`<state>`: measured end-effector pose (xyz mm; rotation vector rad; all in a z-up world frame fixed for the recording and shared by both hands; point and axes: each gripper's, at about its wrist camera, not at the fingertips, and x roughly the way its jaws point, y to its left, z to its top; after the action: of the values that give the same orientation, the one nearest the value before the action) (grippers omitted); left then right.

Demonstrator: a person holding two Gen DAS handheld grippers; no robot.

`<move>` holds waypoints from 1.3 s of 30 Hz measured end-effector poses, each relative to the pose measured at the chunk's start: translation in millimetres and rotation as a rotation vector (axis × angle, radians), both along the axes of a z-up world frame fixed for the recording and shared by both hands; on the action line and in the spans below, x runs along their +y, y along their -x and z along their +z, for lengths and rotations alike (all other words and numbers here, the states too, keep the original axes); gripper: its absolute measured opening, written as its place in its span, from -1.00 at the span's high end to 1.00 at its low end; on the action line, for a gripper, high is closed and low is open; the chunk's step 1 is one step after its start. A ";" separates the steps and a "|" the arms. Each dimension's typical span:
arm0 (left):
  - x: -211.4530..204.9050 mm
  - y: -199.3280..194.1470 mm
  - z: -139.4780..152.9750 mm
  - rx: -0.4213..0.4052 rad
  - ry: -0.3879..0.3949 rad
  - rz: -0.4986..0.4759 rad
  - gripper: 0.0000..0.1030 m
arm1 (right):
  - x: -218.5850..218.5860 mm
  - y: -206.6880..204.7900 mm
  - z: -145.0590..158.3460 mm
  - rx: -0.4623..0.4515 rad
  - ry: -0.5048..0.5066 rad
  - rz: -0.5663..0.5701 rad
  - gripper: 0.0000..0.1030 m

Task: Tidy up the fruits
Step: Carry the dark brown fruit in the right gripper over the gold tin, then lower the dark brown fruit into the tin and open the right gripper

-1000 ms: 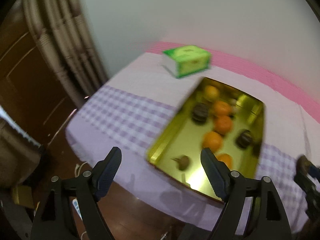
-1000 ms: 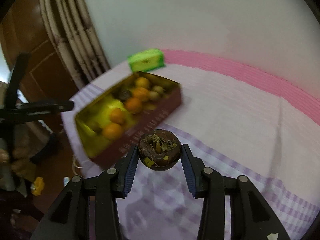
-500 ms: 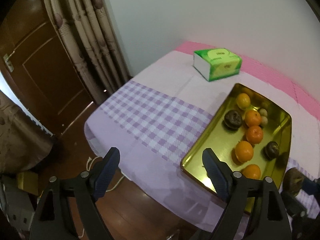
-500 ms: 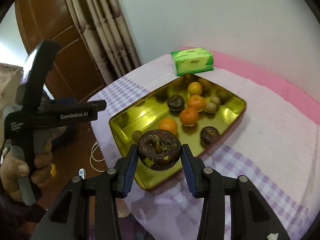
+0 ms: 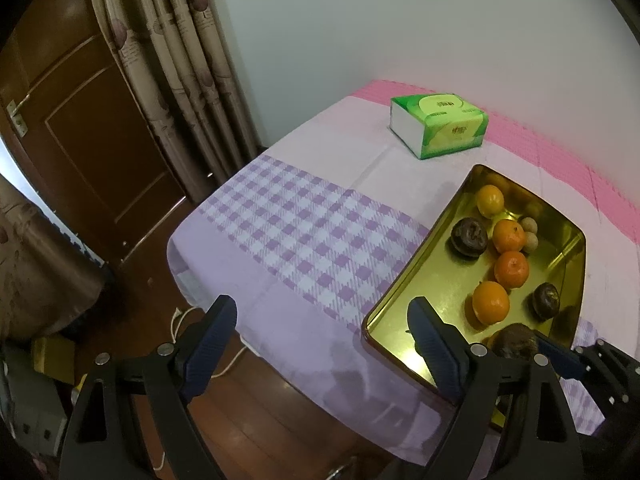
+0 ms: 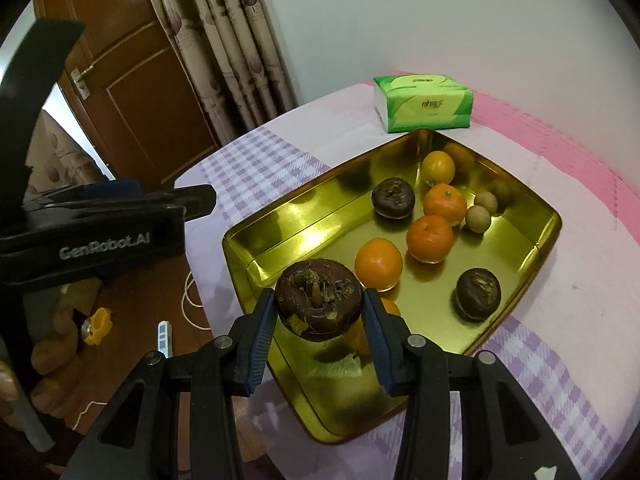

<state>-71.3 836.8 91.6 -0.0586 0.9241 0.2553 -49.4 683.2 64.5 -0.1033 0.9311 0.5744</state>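
Note:
A gold tray [image 6: 288, 220] sits on the table and holds several oranges [image 6: 378, 265], two dark mangosteens [image 6: 393, 198] and small brown fruits [image 6: 478, 219]. My right gripper [image 6: 320, 320] is shut on a third dark mangosteen [image 6: 319, 304] and holds it above the tray's near end. In the left wrist view that mangosteen [image 5: 514, 342] shows over the tray [image 5: 404, 312]. My left gripper [image 5: 322, 344] is open and empty, off the table's near corner, left of the tray.
A green tissue box [image 6: 423, 102] lies behind the tray near the wall. The tablecloth [image 5: 304, 236] is lilac check with a pink band at the back. A curtain [image 5: 180, 60] and a brown door [image 5: 80, 128] stand left. A cord [image 5: 180, 320] lies on the floor.
My right gripper has carried the mangosteen from beside the tray to above its near end. My left gripper has swung left, away from the tray.

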 end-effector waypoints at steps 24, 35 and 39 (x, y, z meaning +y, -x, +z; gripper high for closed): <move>-3.1 -5.2 -5.7 0.017 0.017 -0.016 -0.71 | 15.2 -16.1 -20.4 0.039 0.018 0.017 0.20; -6.9 -7.8 -12.0 0.030 0.025 -0.040 -0.71 | 13.9 -16.8 -20.2 0.037 0.003 0.018 0.18; -7.1 -7.3 -10.3 0.025 0.029 -0.051 -0.71 | 9.1 -15.8 -15.4 0.025 -0.013 0.004 0.18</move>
<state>-64.1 829.7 81.3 -0.0589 0.9531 0.1961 -33.6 692.3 49.1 -0.0863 0.9519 0.5862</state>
